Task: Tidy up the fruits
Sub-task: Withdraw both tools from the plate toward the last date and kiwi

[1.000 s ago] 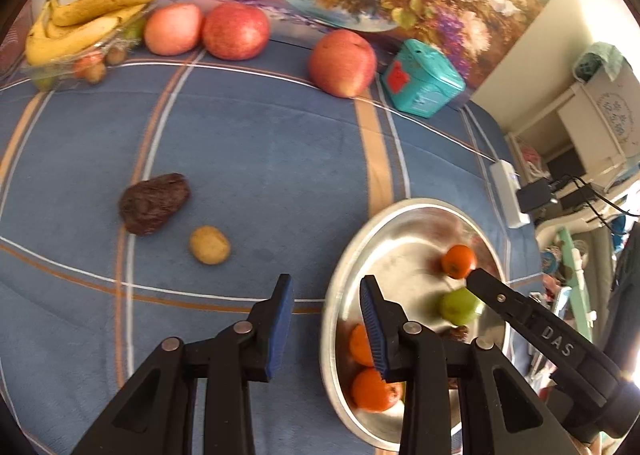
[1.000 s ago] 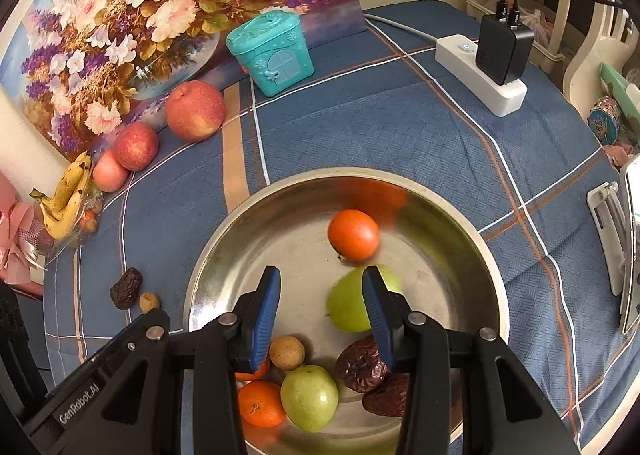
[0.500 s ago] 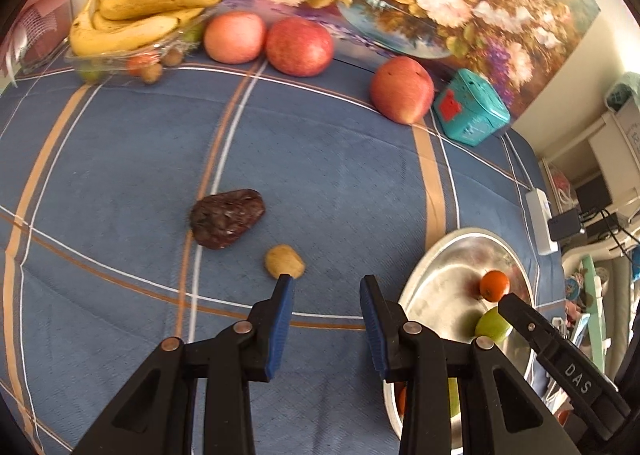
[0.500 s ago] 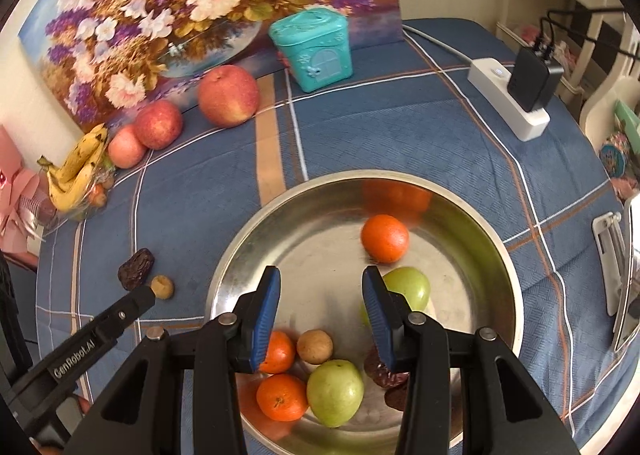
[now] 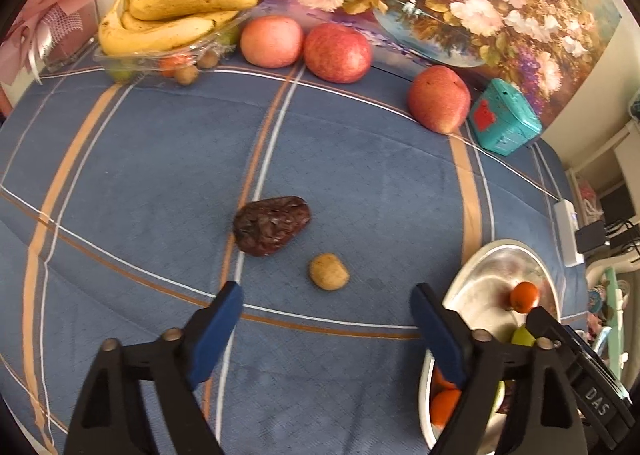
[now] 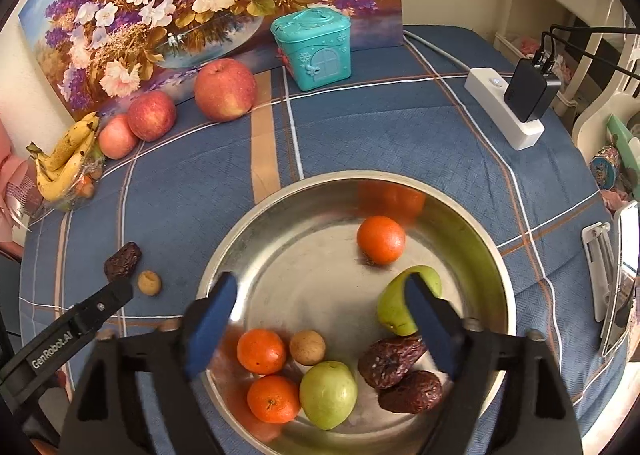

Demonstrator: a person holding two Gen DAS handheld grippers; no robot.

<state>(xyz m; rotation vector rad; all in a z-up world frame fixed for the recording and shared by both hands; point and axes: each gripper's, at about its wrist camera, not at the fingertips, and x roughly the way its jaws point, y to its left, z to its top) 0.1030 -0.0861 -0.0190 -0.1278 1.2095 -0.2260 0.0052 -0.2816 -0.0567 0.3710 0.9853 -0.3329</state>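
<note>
My left claw (image 5: 326,305) just popped wide open, nothing in it, hovering over the dried date (image 5: 271,225) and small brown fruit (image 5: 328,271) on the surface (image 5: 140,159). Right claw (image 6: 318,293) also just opened, empty, above the fruit-filled steel bowl (image 6: 490,251).

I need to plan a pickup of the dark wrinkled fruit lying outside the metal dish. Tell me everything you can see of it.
The dark wrinkled fruit looks like a dried date: deep reddish-brown, glossy, heavily creased skin, oblong with one end narrower. It lies on its side on the blue striped cloth, across an orange and white stripe. Nothing touches it; the small tan fruit sits close beside it with a gap between. The left gripper hovers open just short of it, fingers clear. The metal dish is off to one side.
</note>
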